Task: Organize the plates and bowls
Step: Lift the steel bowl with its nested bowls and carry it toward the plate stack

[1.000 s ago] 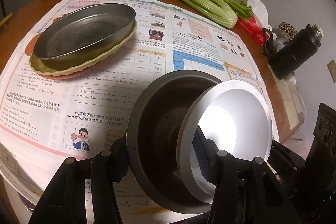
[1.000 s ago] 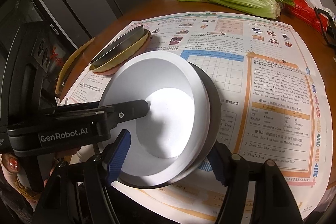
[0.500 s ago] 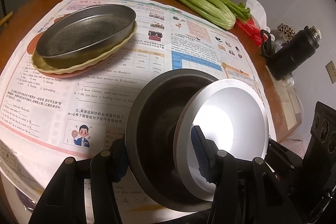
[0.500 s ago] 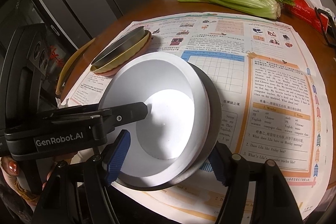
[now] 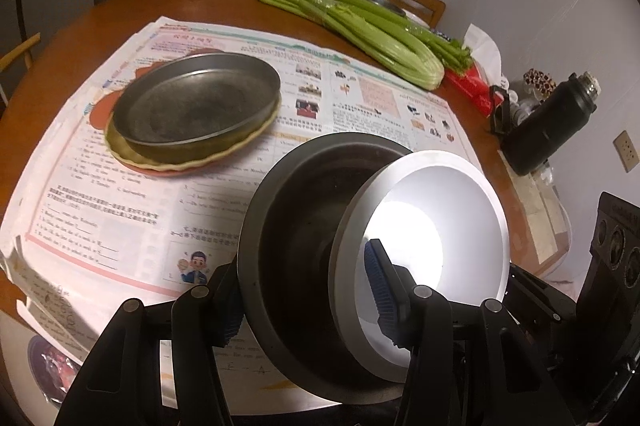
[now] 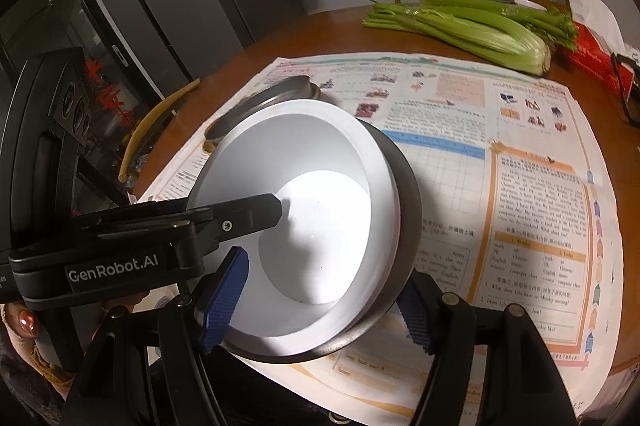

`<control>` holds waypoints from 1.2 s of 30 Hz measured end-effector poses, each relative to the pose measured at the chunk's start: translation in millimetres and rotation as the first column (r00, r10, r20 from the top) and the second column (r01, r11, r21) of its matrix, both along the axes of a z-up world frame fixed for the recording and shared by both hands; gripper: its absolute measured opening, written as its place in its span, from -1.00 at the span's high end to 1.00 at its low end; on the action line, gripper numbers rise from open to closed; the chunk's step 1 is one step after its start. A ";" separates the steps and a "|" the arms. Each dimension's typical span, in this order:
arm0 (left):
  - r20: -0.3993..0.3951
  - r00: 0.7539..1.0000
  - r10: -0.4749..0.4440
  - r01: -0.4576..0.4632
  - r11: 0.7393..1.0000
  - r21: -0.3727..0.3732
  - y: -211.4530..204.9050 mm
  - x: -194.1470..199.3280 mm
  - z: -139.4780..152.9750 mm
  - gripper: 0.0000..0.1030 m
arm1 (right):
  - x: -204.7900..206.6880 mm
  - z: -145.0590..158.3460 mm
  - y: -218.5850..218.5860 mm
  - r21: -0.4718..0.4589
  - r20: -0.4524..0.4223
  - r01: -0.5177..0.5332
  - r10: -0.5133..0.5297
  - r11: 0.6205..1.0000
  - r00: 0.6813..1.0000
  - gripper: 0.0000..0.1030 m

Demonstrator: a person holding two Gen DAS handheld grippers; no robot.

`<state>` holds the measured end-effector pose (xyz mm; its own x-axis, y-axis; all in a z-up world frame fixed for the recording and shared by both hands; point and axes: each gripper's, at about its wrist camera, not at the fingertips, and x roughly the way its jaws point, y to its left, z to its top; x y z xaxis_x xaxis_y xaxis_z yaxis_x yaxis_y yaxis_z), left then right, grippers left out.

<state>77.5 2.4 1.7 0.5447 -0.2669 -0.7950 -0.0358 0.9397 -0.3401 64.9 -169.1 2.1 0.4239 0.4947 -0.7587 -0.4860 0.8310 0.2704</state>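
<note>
A white bowl (image 5: 444, 226) sits nested inside a larger dark metal bowl (image 5: 296, 226), both tilted and lifted above the newspaper. My left gripper (image 5: 304, 290) is shut across the bowls, one pad outside the dark bowl and one inside the white bowl. In the right wrist view, my right gripper (image 6: 320, 298) straddles the white bowl (image 6: 320, 186) and the dark bowl (image 6: 408, 210) with its jaws wide and its pads apart from the rims. The left gripper's finger (image 6: 240, 214) reaches into the white bowl. A metal pan (image 5: 196, 106) sits stacked on a yellow plate (image 5: 224, 154) and a red plate at far left.
Newspaper (image 5: 360, 98) covers the round wooden table (image 5: 100, 22). Celery (image 5: 380, 34) lies at the back. A black flask (image 5: 548, 130) and a red packet (image 5: 468, 86) are at the right edge. Chairs stand behind the table.
The nested bowls and both grippers have risen and tilted a little above the newspaper; the plate stack has not moved.
</note>
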 end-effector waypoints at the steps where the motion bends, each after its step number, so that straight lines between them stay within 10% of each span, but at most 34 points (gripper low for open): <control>1: 0.004 1.000 0.002 -0.002 1.000 -0.001 2.4 -0.2 1.3 -0.07 | 0.5 1.7 1.7 -0.001 0.004 -0.003 0.003 1.000 1.000 -0.38; 36: 0.169 0.976 0.135 -0.137 0.991 -0.003 121.5 30.5 64.3 -0.07 | 55.6 64.8 129.1 -0.040 0.127 -0.160 0.164 0.986 0.978 -0.38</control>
